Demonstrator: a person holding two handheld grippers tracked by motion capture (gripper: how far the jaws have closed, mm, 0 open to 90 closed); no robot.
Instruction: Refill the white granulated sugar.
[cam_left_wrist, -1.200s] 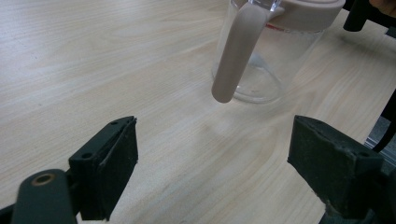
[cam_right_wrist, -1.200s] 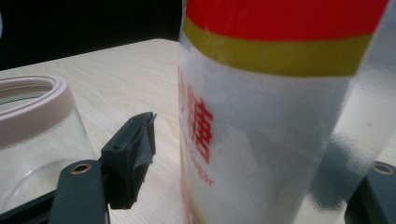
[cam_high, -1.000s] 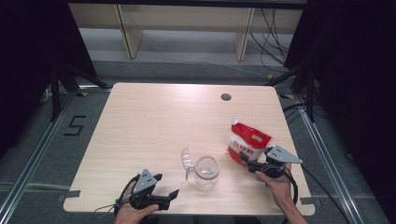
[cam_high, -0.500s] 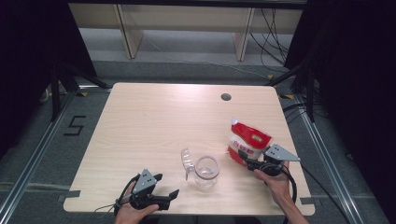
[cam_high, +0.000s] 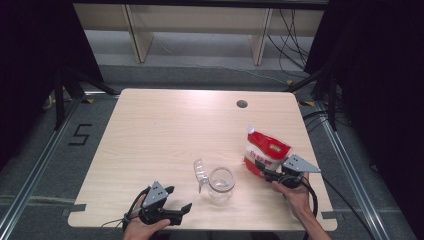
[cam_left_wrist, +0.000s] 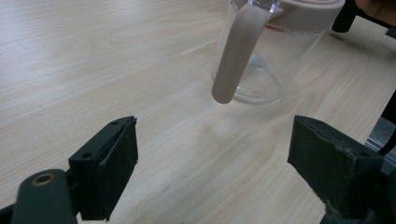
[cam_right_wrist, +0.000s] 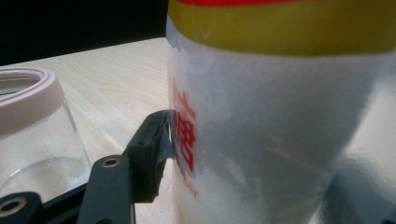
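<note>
tabletop (cam_high: 160, 135) of pale wood grain carries a clear glass jar with a pinkish plastic rim and flip lid (cam_high: 220, 183) near its front edge, standing upright with the lid swung open toward the left. just to the jar's right stands a white plastic bag with red and yellow printing and a red top (cam_high: 265, 152), near the right edge of the tabletop. the right tool (cam_high: 261, 168), held in the person's right hand (cam_high: 292, 192), is at the lower side of the bag; in the right gripper view one black jaw presses against the bag's printed face while the bag covers the other jaw, so i cannot tell whether it grips. the left tool (cam_high: 179, 200), held in the left hand (cam_high: 142, 225) at the front left of the tabletop, has its jaws spread wide and empty, aimed at the jar, whose lid hangs down in the left gripper view.
</note>
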